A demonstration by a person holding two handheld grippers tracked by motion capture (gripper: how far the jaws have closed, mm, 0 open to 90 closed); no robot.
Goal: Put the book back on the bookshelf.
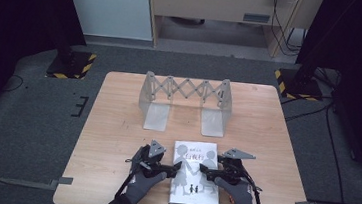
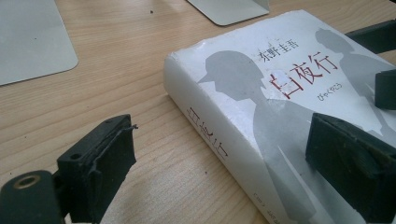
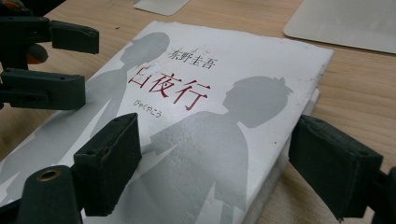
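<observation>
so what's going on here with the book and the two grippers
A person holds a gripper in each hand over a white book lying flat on the wooden table. The left gripper and right gripper are both open, with their jaws straddling the book's left and right edges, not closed on it. A metal expanding bookend rack stands empty farther back.

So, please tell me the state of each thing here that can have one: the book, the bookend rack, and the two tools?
Book: closed, lying flat on the table, cover up.
Expandable bookend rack: standing upright, stretched open, nothing in it.
Left tool: open, jaws astride the book's spine edge.
Right tool: open, jaws astride the book's opposite edge.
</observation>
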